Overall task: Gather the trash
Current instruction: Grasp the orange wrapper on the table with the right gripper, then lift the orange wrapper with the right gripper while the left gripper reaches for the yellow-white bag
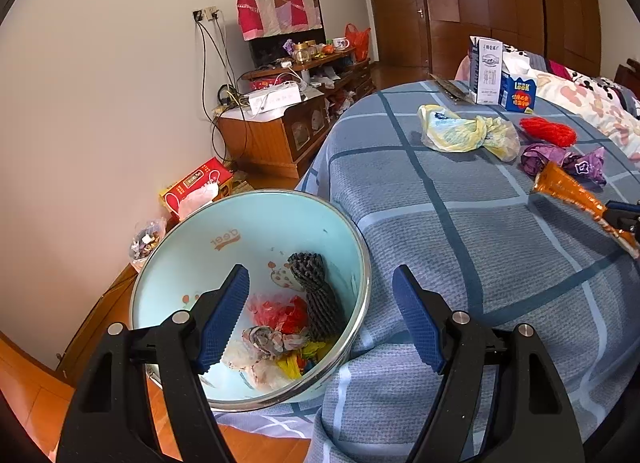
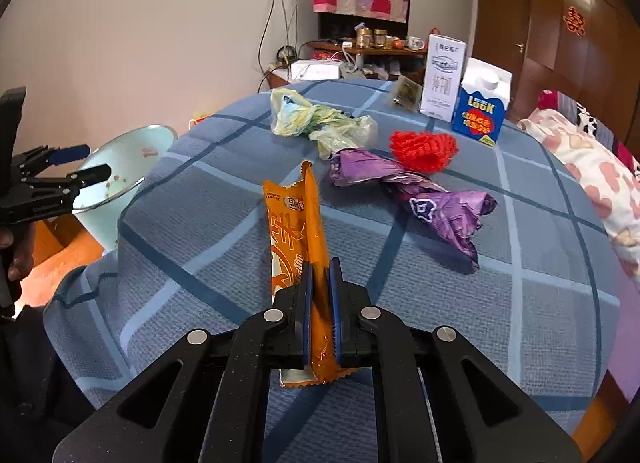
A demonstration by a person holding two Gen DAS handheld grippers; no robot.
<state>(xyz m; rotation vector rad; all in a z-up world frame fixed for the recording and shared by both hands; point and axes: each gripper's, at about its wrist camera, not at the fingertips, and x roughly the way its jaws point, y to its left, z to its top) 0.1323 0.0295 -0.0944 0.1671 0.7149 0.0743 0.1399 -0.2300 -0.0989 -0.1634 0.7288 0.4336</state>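
My right gripper (image 2: 320, 283) is shut on a long orange snack wrapper (image 2: 294, 219) and holds it above the blue checked table cover (image 2: 420, 283); the wrapper also shows in the left wrist view (image 1: 576, 193). My left gripper (image 1: 320, 319) is open and empty over the light blue bin (image 1: 192, 263), which holds a black foam net (image 1: 320, 299) and red plastic scraps (image 1: 284, 313). On the table lie a purple wrapper (image 2: 432, 199), a red foam net (image 2: 424, 149) and a yellow plastic bag (image 2: 316, 117).
A tall white milk carton (image 2: 442, 77) and a blue carton (image 2: 482, 107) stand at the table's far side. A bed with a flowered quilt (image 2: 592, 167) lies to the right. A wooden cabinet (image 1: 276, 135) with clutter stands by the wall.
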